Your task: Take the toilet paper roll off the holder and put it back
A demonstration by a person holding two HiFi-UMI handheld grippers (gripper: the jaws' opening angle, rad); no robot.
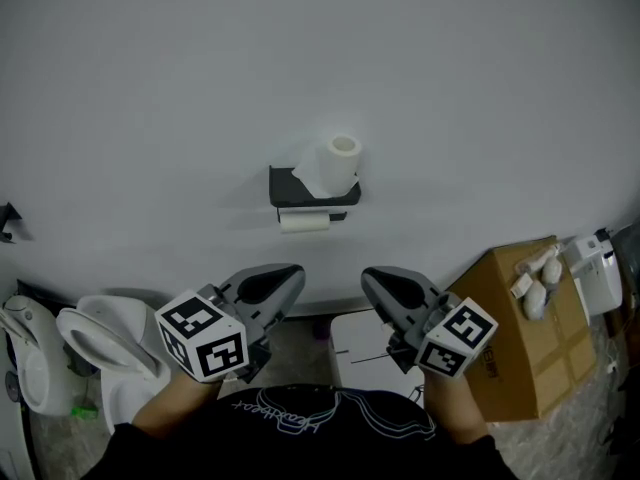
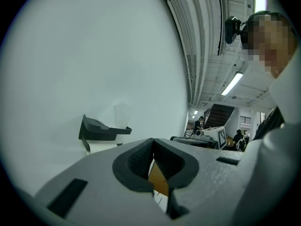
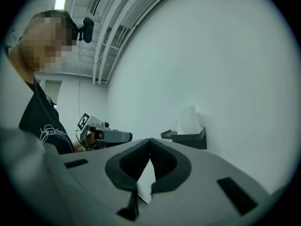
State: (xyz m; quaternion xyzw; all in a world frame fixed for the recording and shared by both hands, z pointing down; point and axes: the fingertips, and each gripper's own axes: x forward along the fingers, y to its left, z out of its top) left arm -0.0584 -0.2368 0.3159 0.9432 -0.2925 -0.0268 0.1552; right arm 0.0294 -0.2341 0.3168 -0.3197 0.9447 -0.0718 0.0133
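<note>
While the head view looks down at a white wall, the toilet paper roll (image 1: 341,161) stands upright on top of the dark holder (image 1: 295,188), and a second roll (image 1: 304,222) hangs under it. The left claw (image 1: 292,276) and right claw (image 1: 372,280) are held low, well apart from the holder. A cardboard box (image 1: 510,338) sits at the right.

The left gripper view shows the left claw pressed together and empty, with the holder on the wall beyond.

The right gripper view shows the right claw pressed together too, pinching nothing.
</note>
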